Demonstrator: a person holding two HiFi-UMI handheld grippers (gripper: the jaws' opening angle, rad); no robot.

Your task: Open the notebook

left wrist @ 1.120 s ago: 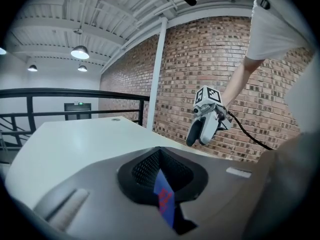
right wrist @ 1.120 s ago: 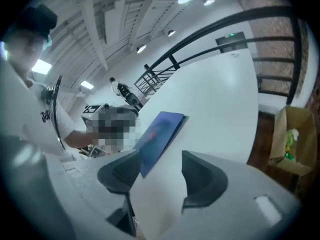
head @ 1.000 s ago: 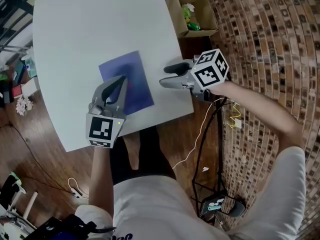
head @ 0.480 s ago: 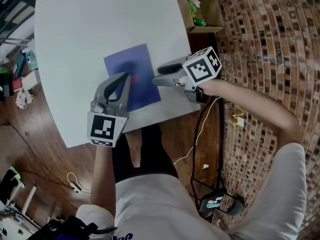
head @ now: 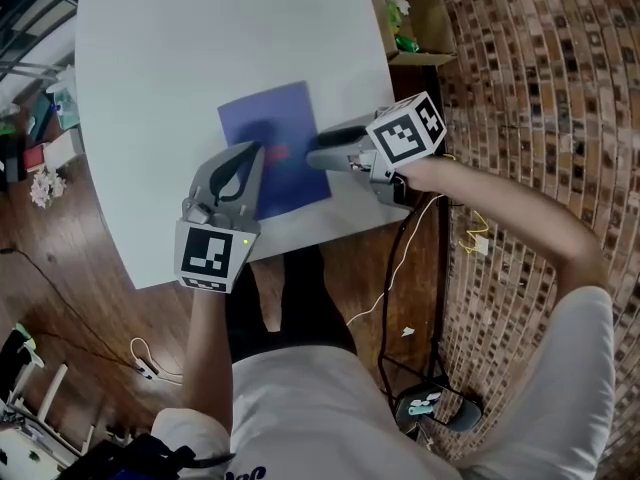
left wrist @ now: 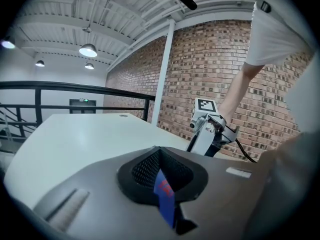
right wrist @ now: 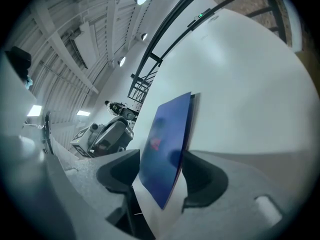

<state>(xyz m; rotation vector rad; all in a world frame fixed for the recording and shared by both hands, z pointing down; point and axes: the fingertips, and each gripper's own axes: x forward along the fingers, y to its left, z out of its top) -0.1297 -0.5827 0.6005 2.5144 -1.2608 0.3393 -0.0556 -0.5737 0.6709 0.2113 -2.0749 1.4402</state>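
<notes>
Our right gripper [head: 320,150] has its jaws spread, with the near edge of the blue notebook [head: 270,128] between them and nothing pinched. Our left gripper [head: 253,149] has its jaws pressed together, empty, and the notebook lies flat on the table [head: 200,38] just beneath their tips. We think the right jaws could close on the whole book instead of the cover alone and drag it. If the left tips bear down on the cover, it may crease rather than open.
</notes>
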